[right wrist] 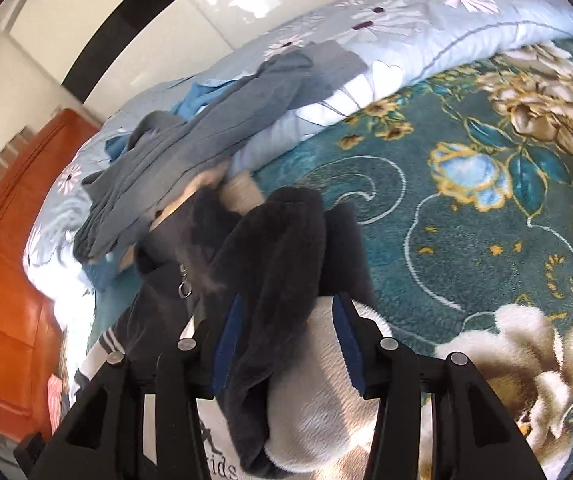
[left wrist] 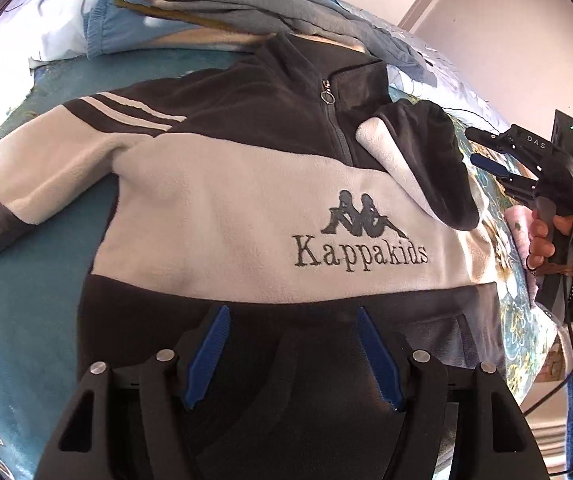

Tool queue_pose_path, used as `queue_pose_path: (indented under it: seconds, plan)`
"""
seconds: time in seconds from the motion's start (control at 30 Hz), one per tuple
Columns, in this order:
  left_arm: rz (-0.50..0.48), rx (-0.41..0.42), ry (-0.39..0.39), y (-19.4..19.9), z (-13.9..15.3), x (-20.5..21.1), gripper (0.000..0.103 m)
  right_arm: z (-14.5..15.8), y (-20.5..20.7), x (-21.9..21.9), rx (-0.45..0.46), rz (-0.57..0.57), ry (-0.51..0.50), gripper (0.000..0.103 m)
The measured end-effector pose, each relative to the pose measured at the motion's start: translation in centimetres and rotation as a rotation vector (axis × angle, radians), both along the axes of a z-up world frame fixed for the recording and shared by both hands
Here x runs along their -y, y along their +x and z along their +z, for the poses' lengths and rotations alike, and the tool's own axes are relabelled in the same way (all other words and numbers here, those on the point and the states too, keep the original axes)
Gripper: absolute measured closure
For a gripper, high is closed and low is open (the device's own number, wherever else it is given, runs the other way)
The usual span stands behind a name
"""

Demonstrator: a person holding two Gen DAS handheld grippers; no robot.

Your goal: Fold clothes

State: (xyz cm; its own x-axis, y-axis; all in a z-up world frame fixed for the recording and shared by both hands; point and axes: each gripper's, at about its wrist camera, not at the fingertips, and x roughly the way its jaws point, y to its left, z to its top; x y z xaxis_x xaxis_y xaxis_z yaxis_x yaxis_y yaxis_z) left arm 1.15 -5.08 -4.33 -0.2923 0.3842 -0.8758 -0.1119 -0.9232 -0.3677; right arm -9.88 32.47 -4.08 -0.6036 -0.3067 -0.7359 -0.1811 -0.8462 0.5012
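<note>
Fleece fills the left wrist view: the sweatshirt [left wrist: 246, 208] lies chest-up on the teal floral blanket [left wrist: 26, 320], collar far, hem near, so its seams serve as fold lines. Our left gripper [left wrist: 292, 354] hovers over the dark hem band with its blue pads well apart and nothing between them, ready, we judge, to pin or lift the hem. At the right, one sleeve [left wrist: 426, 160] is doubled inward across the chest, and our right gripper [left wrist: 494, 164] sits just beside it; from here we cannot tell its opening. A grey garment [left wrist: 246, 0] is heaped at the far edge, waiting on the pale duvet [left wrist: 438, 60]. In the right wrist view, our right gripper [right wrist: 286, 344] has its pads spread, and the folded sleeve [right wrist: 270, 280] lies between them without being pinched, so we read it as just laid down. The zipper pull [right wrist: 184, 286] shows at the left, and the grey garment [right wrist: 190, 152] lies beyond.
</note>
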Motion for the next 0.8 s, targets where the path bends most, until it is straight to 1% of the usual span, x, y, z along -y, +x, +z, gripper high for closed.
queue_pose_path:
  seconds: [0.07, 0.2, 0.27, 0.3, 0.33, 0.37, 0.4, 0.5, 0.6, 0.8]
  plan:
    - [0.019, 0.013, -0.005, -0.2, -0.3, 0.4, 0.033, -0.8, -1.2, -0.5, 0.031, -0.02, -0.016, 0.054]
    - [0.056, 0.039, -0.015, -0.5, -0.8, 1.2, 0.033, -1.5, -2.7, -0.9, 0.05, -0.025, -0.038, 0.054]
    - [0.044, 0.04, -0.022, -0.6, -0.9, 0.7, 0.033, -1.7, -3.0, -0.8, 0.059, -0.029, -0.056, 0.055]
    - [0.037, 0.039, -0.025, -0.7, -0.9, 0.4, 0.033, -1.8, -3.2, -0.8, 0.063, -0.031, -0.065, 0.059]
    - [0.03, 0.039, -0.029, -0.7, -1.0, 0.1, 0.033, -1.8, -3.3, -0.7, 0.055, -0.029, -0.079, 0.066]
    - [0.023, 0.039, -0.032, -0.7, -1.0, -0.2, 0.033, -1.6, -3.2, -0.6, 0.052, -0.026, -0.073, 0.084]
    - [0.016, 0.038, -0.036, -0.8, -1.0, -0.5, 0.033, -1.4, -3.2, -0.5, 0.049, -0.023, -0.065, 0.089]
    - [0.008, 0.043, -0.03, -1.0, -1.1, -0.8, 0.033, -0.4, -2.7, -0.7, 0.018, -0.006, -0.06, 0.091]
    - [0.009, 0.042, -0.029, -1.0, -1.1, -0.8, 0.033, 1.5, -1.6, -2.6, -0.022, -0.026, -0.048, 0.091]
    - [0.021, 0.048, -0.023, -1.3, -1.4, -0.5, 0.033, 6.5, 1.9, -9.3, -0.093, -0.158, 0.087, 0.091]
